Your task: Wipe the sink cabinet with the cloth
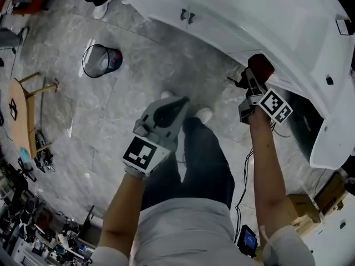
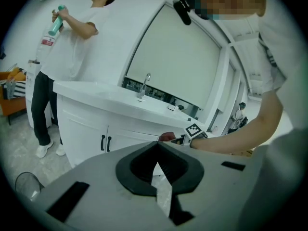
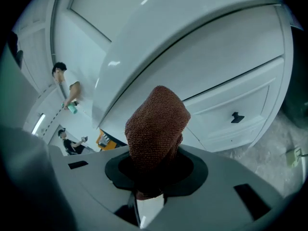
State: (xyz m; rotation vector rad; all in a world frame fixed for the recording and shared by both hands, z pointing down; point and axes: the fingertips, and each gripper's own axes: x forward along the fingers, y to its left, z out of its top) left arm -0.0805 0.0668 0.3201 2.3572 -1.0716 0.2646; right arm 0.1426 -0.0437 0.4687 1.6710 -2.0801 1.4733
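Observation:
The white sink cabinet (image 1: 288, 32) fills the upper right of the head view, its counter edge curving over the drawers. My right gripper (image 1: 253, 75) is shut on a rust-brown cloth (image 1: 260, 66), held up close to the cabinet front under the counter edge; whether it touches, I cannot tell. In the right gripper view the cloth (image 3: 157, 129) bulges out of the right gripper (image 3: 155, 163), with a white drawer and its black handle (image 3: 236, 117) just beyond. My left gripper (image 1: 178, 102) hangs shut and empty over the floor; the left gripper (image 2: 156, 150) faces the cabinet (image 2: 86, 124).
A wire waste bin (image 1: 100, 61) stands on the marble floor to the left, a wooden stool (image 1: 23, 113) further left. Another person (image 2: 72, 37) with a spray bottle stands at the cabinet's far end. A faucet (image 2: 144, 84) rises from the counter. A cable (image 1: 245, 165) trails by my right leg.

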